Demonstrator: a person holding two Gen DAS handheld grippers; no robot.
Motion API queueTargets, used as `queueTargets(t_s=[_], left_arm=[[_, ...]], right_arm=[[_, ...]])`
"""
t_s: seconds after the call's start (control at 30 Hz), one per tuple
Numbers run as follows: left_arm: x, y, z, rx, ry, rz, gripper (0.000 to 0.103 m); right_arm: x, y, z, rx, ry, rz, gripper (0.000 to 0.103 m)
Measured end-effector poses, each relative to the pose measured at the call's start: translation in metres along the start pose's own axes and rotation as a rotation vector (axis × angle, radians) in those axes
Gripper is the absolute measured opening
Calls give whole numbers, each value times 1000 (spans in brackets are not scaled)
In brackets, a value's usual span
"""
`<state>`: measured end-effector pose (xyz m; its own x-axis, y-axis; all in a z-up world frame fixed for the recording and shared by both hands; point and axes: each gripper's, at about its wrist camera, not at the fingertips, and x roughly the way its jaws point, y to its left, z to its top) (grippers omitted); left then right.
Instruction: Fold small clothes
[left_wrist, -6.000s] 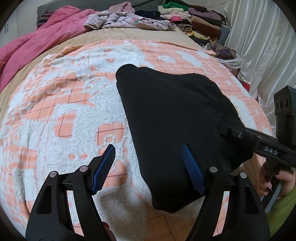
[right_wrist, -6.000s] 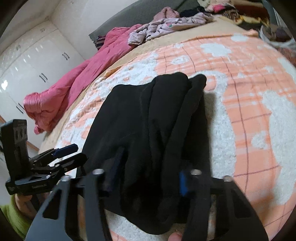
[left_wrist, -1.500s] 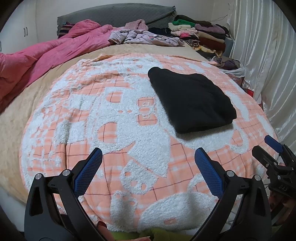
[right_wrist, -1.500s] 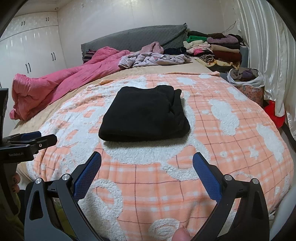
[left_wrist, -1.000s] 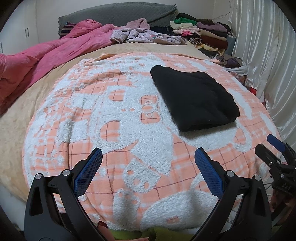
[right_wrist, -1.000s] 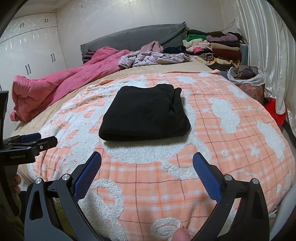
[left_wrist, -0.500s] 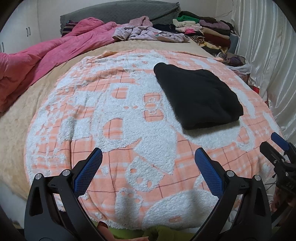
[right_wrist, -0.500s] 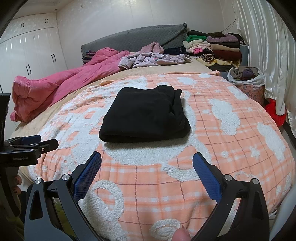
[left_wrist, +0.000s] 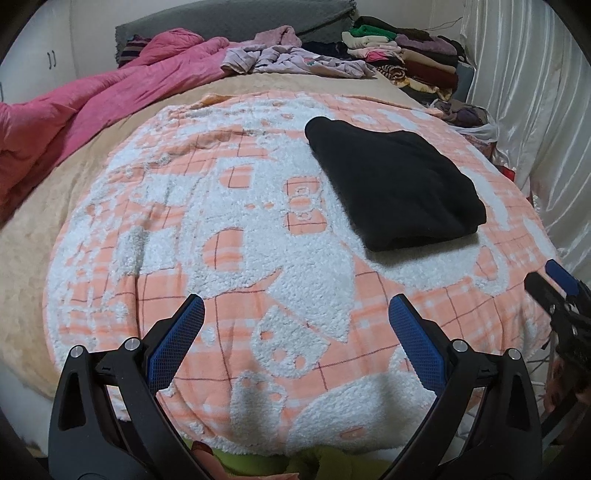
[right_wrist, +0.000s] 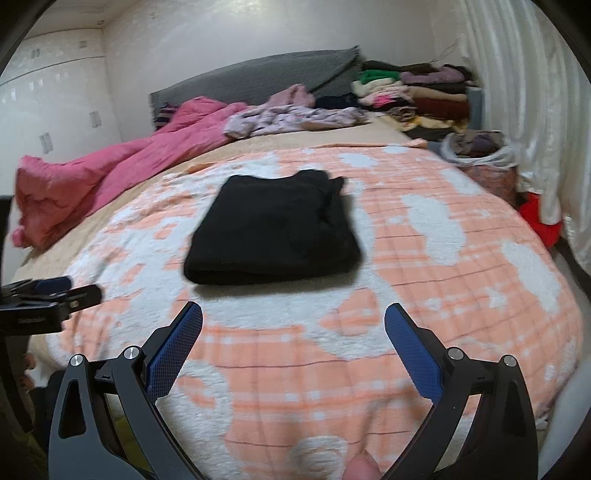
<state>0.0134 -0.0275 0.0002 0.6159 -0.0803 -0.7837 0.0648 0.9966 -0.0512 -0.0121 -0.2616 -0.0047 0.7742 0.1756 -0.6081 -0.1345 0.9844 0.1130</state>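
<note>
Both claws are hanging over the near edge of the bed: the left gripper (left_wrist: 293, 330) and the right gripper (right_wrist: 293, 332) are each gaping wide and carrying nothing. Farther out, the folded black garment (right_wrist: 273, 230) is lying on the orange-and-white blanket (left_wrist: 229, 229), well apart from both. It is sitting nearly straight ahead of the right claw but off to the right of the left one, with its long side running away toward the headboard.

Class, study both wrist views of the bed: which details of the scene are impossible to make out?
- Black garment: its type, hidden inside the folds, both views.
- Stacked clothes: individual pieces, blurred, right view.
- Right tool: cut off by the edge, left view.
- Bag: contents too small.
</note>
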Motion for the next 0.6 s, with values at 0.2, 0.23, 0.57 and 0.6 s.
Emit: queueTargets(t_s=[0.2,0.23,0.57,0.6], left_arm=[[20,51,5,-95,40,62,93],[25,69,8,-128,42,79,93],[90,323,53,-478,111,490,94],[94,345,56,-506,114,521,93]], right_arm=[[-17,-65,-6,162,-33,-235,98],[-21,-81,-9,195,-34,-278,98],[-98,-351,-99,720,85,-889,98],[-104,-372,-111,765,104,-930,98]])
